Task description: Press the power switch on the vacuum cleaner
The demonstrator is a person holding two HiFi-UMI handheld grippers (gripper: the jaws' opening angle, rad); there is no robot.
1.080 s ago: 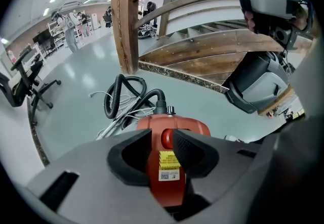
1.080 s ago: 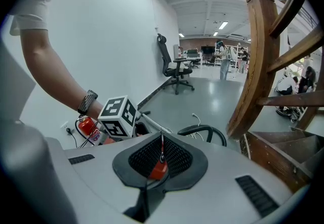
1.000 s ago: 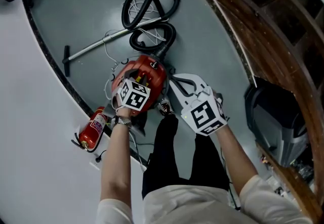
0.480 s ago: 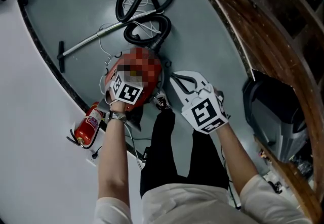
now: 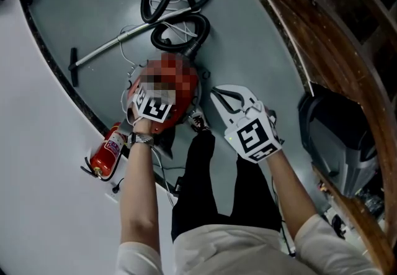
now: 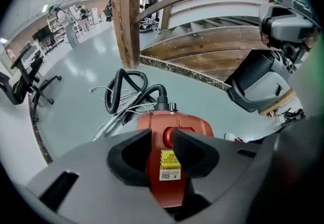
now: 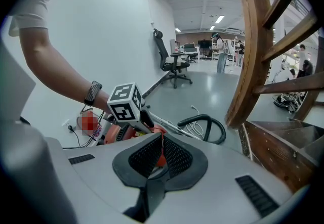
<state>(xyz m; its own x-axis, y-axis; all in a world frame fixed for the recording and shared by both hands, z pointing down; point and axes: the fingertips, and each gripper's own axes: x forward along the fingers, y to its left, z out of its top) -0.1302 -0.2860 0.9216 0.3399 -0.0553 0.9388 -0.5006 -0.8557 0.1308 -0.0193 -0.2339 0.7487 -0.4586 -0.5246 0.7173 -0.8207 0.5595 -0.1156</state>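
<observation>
Vacuum cleaner [image 6: 190, 123] lies right under the left gripper [image 6: 161, 142], whose jaws are a little apart. Its round red switch [image 6: 167, 137] (I think) shows between the tips. It looks lined up, so next comes a gentle push down. The right gripper [image 7: 158, 153], jaws together, hangs beside.

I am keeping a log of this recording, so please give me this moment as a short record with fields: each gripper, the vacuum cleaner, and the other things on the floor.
left gripper: jaws apart, over the vacuum cleaner's top
vacuum cleaner: red, on the grey floor
round red button: between the left jaw tips; cannot tell if it is pressed
right gripper: jaws together, empty, off to the vacuum's side
hose: black, looped beyond the vacuum
wand: metal, lying flat
fire extinguisher: red, at the floor's edge
</observation>
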